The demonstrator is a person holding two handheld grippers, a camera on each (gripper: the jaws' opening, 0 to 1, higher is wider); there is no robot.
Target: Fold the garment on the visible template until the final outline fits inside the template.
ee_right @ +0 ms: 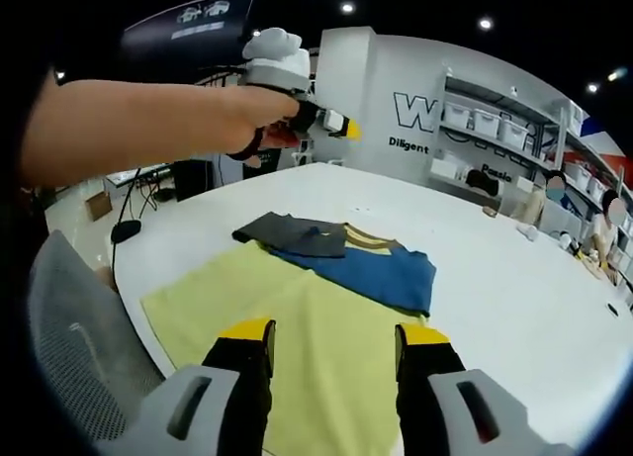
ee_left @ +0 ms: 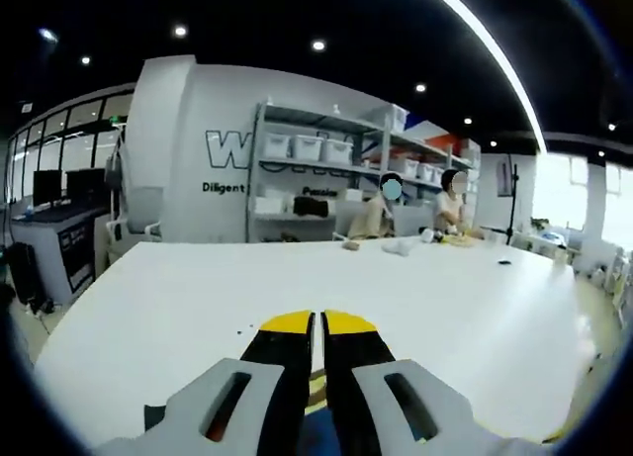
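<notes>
Left gripper view. Left gripper (ee_left: 316, 322): yellow-tipped black jaws pressed together, nothing seen between them, raised above the white table (ee_left: 425, 298). Dark and striped cloth shows beneath the jaws at the near edge; too little visible to name it. Table surface runs bare and wide to its far edge, where small items (ee_left: 396, 244) lie and two seated people (ee_left: 415, 211) sit. Beyond: shelving with white bins (ee_left: 316, 159), a white wall with lettering, a desk with monitors (ee_left: 59, 194) far left, windows far right.

Right gripper view. Right gripper (ee_right: 334, 329): jaws spread wide, holding nothing, poised over the yellow template (ee_right: 307, 337). Template lies flat at the table's near left corner, its left edge close to the table rim. Garment (ee_right: 346, 258), blue with a dark grey part and a striped band, lies on the template's far edge, spilling onto the white table. Open tabletop lies right and far. Grey chair back (ee_right: 74, 347) stands just off the near left rim. Person's arm (ee_right: 129, 125) reaches across from the left, holding the left gripper high above the table.
</notes>
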